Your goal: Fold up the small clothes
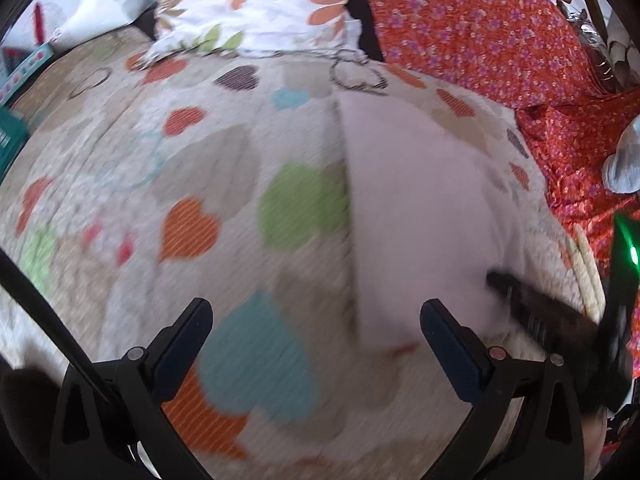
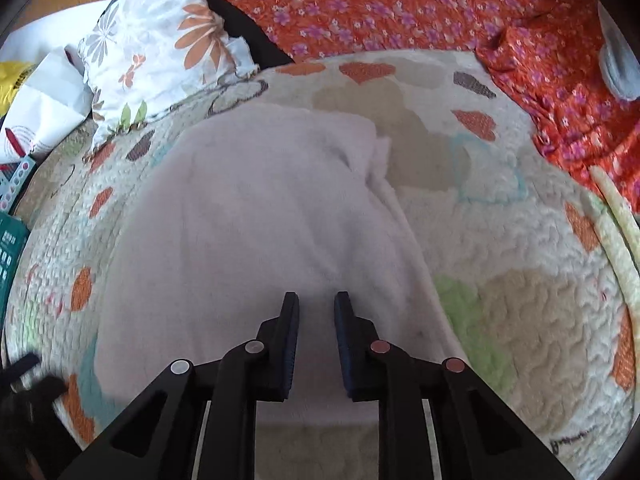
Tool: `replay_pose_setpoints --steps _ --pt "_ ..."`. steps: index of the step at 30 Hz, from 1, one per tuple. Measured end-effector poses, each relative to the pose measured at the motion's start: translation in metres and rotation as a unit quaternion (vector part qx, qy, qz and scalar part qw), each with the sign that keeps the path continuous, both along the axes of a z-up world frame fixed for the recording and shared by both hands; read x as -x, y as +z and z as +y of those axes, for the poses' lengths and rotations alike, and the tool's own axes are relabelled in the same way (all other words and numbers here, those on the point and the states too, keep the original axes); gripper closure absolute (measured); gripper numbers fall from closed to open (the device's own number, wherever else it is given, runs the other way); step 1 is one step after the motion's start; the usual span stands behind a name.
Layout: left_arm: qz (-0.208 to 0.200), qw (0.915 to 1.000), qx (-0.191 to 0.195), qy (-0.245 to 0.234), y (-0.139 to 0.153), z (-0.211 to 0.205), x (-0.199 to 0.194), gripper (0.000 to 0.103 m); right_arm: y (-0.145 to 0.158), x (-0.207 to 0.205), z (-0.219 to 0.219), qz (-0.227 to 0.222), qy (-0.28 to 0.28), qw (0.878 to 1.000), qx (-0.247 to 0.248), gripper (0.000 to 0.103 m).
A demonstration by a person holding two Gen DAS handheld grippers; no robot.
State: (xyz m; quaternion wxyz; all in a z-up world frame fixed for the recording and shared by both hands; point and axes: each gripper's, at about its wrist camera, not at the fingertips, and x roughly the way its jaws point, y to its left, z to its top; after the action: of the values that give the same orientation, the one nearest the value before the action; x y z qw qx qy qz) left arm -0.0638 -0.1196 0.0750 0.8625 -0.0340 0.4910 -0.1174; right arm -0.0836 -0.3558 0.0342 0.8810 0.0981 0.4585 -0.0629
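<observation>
Right wrist view: the right tool (image 2: 316, 300) hangs low over the near part of a pale pink fleecy garment (image 2: 256, 216), fingers a narrow gap apart and gripping nothing, the garment lying flat on a heart-patterned quilt (image 2: 520, 280). In the blurred left wrist view, the left tool (image 1: 316, 312) is spread wide above the quilt (image 1: 192, 168), the garment (image 1: 412, 208) just to its right, a floral pillow (image 1: 256, 4) beyond.

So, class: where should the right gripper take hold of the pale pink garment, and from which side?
Grip the pale pink garment at its near hem, coming from the near side with the right gripper. That edge lies flat on the heart quilt just below the part-open jaws; the far end is bunched.
</observation>
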Motion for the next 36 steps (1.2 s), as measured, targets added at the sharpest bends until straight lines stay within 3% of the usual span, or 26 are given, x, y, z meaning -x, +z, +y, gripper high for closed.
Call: replay_pose_setpoints --steps 3,6,8,10,12,15,17,19,23,27,31,33,36 --pt "-0.008 0.9998 -0.014 -0.013 -0.009 -0.023 -0.019 0.000 0.008 0.004 -0.007 0.000 0.002 1.000 -0.019 0.086" --pt "0.030 0.9977 -0.048 -0.036 -0.043 -0.042 -0.034 0.000 0.024 -0.002 -0.024 -0.027 -0.018 0.999 -0.029 0.086" --pt "0.044 0.9974 -0.029 -0.049 -0.057 -0.042 -0.035 0.000 0.027 -0.015 -0.036 -0.031 -0.029 0.999 -0.027 0.083" --pt "0.039 0.9975 -0.018 -0.056 -0.047 -0.036 -0.031 0.000 0.027 -0.030 -0.049 -0.031 -0.043 0.998 -0.029 0.070" --pt "0.023 0.9972 0.017 -0.069 -0.028 -0.022 -0.023 0.000 0.027 -0.038 -0.062 -0.040 -0.056 0.996 -0.056 0.041" --pt "-0.014 0.9978 0.032 -0.057 -0.010 -0.001 -0.025 0.000 0.022 -0.040 -0.072 -0.055 -0.059 0.993 -0.092 0.030" --pt "-0.003 0.9978 0.042 -0.051 -0.016 0.007 -0.042 0.000 0.010 -0.039 -0.078 -0.056 -0.061 0.989 -0.119 0.027" --pt "0.044 0.9969 0.057 -0.033 -0.030 0.013 -0.065 0.000 -0.002 -0.039 -0.081 -0.053 -0.064 0.986 -0.143 0.027" --pt "0.100 0.9866 0.129 -0.004 -0.051 0.013 -0.098 0.000 -0.017 -0.039 -0.085 -0.059 -0.061 0.979 -0.187 0.026" --pt "0.082 0.9912 0.103 -0.009 -0.054 -0.001 -0.100 0.000 -0.024 -0.043 -0.087 -0.065 -0.060 0.975 -0.204 0.022" --pt "0.061 0.9925 0.106 -0.010 -0.055 -0.001 -0.094 0.000 -0.025 -0.047 -0.090 -0.072 -0.060 0.973 -0.211 0.021" --pt "0.076 0.9917 0.102 -0.019 -0.053 -0.001 -0.092 0.000 -0.025 -0.049 -0.091 -0.073 -0.059 0.972 -0.216 0.021" --pt "0.101 0.9815 0.160 -0.031 -0.046 0.002 -0.092 0.000 -0.025 -0.052 -0.092 -0.074 -0.052 0.972 -0.217 0.021"
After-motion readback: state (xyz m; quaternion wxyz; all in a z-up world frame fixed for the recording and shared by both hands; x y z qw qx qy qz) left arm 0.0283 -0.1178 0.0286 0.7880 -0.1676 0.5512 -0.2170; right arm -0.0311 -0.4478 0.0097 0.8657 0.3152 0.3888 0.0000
